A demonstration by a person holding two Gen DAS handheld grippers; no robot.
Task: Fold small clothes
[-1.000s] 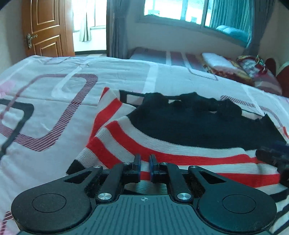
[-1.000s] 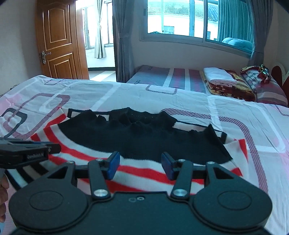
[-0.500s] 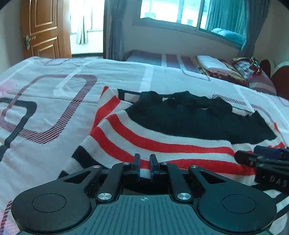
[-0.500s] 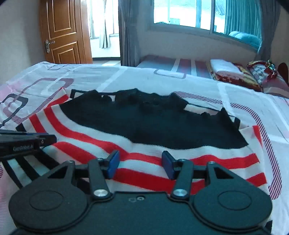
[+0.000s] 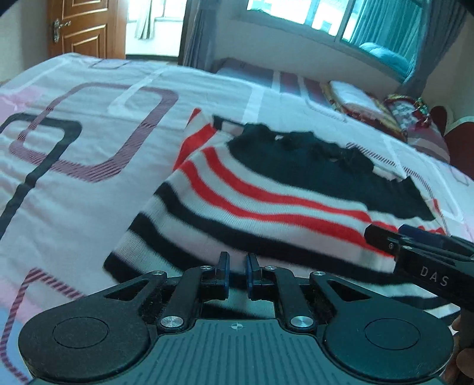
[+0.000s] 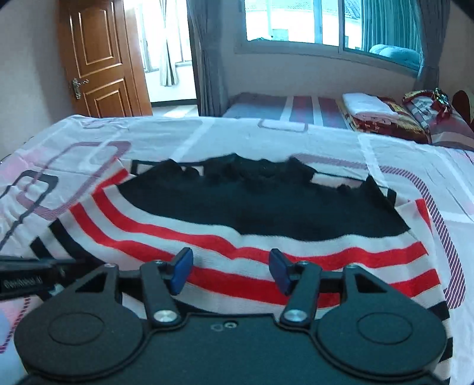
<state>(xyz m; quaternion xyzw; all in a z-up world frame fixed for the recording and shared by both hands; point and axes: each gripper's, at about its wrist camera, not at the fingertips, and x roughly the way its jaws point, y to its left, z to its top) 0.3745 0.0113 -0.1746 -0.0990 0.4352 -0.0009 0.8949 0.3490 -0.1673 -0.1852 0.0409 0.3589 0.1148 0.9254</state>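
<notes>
Since 1 s ago both grippers have pulled back toward the near hem, so more of the black-and-white bottom stripes shows in the left wrist view; the sweater itself hasn't shifted that I can see.

Biggest first: bed (image 6: 385, 154) w/ pink/white geometric sheet fills both views. Striped sweater (image 6: 237, 242) lies spread flat on it, black yoke at the far end, red stripes mid, black stripes nearest me; one sleeve is folded in along the left edge (image 5: 195, 139).

Far side of the rm: wooden door (image 6: 97, 59) on the left, window (image 6: 296, 20) w/ curtains, and a stack of folded blankets (image 6: 376, 115) far right.

Left gripper (image 5: 238, 274) sits at the near hem, jaws nearly clenched w/ only a narrow slit between the blue pads; I can't tell if any fabric is caught in there. Right gripper (image 6: 229, 272) hovers over the red stripes, jaws released wide, nothing between them. Its arm also pokes into the left wrist view from the right (image 5: 420, 254).
</notes>
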